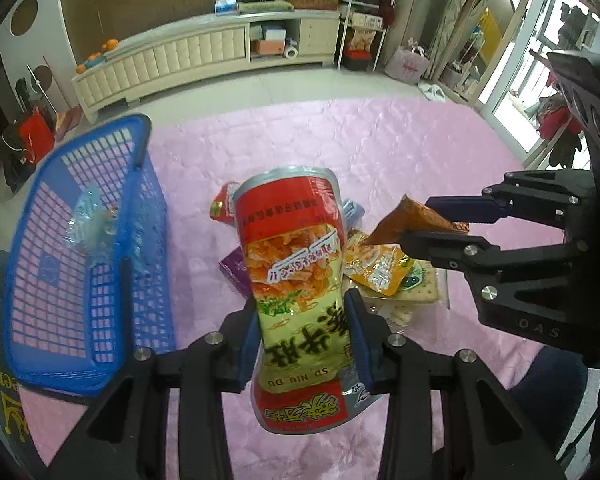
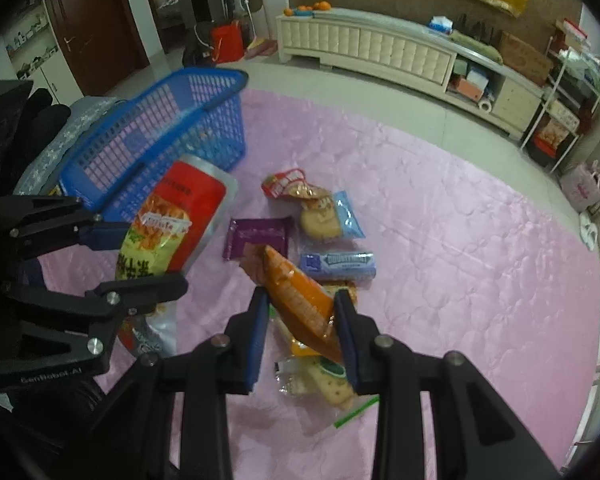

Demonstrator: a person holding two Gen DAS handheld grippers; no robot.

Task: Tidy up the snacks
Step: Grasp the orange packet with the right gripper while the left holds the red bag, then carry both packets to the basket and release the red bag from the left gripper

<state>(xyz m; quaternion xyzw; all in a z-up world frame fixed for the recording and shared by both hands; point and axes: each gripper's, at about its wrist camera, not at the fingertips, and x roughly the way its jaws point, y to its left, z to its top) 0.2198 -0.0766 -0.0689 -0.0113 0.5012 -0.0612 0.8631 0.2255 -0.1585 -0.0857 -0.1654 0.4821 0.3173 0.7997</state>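
The tall snack bag (image 1: 296, 280) is red at both ends, yellow in the middle, with a picture of chips. Its lower end is cut off behind the left gripper (image 1: 302, 344), whose jaws clamp its middle, above the pink cloth (image 1: 420, 152) beside the blue basket (image 1: 140, 128). The right gripper (image 2: 302, 332) has its jaws closed on an orange packet (image 2: 300, 300) over the remaining snacks; the packet's print is blurred.

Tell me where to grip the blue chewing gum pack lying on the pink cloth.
Grip the blue gum pack across its short width at mid-length, coming down from above. It lies flat, long and narrow, running left to right in the right wrist view, with bare pink cloth on its right; the cracker packet crowds its near edge.
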